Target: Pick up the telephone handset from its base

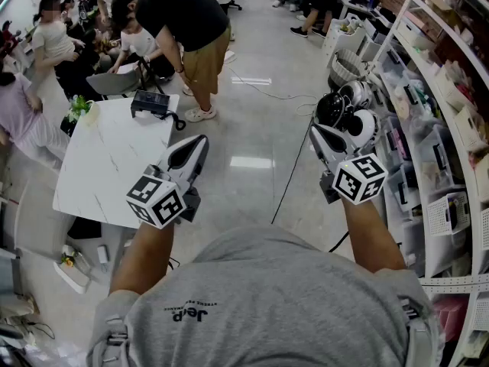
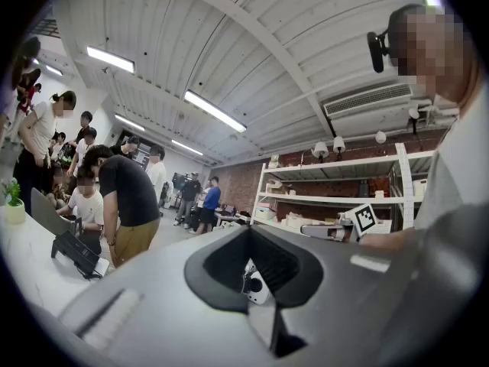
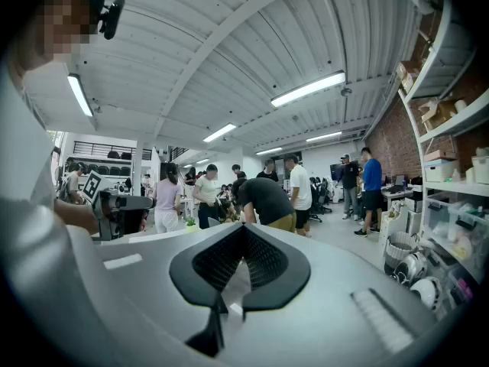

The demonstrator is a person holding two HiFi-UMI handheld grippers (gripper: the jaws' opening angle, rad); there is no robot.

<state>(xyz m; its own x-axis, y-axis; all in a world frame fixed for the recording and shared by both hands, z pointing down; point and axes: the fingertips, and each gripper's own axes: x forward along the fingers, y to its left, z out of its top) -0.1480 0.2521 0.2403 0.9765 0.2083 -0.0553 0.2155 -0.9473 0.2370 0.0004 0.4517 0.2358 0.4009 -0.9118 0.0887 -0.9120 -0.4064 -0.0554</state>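
Both my forearms reach forward, side by side, each wrist level, so the tools point straight ahead. The left tongs (image 1: 197, 145) hang over the near right corner of the counter (image 1: 99, 167). The right tongs (image 1: 317, 134) are off the counter's right side, over the bare floor. Both pairs are closed together, tip against tip, with nothing between them. There are two marker cubes, one on each tool. The left cube (image 1: 157, 199) is at the counter's near edge and the right cube (image 1: 361, 177) is well off to its right.

I count one telephone (image 1: 151, 103), black, at the counter's far edge, well apart from both tongs. Its cord curls off the far right corner. At this size I cannot separate the handset from its base. One potted plant (image 1: 79, 109) stands at the counter's far left corner. One person in a black shirt (image 1: 179, 14) bends over just beyond the counter's far edge. One shelving rack (image 1: 443, 128) runs well to its right.
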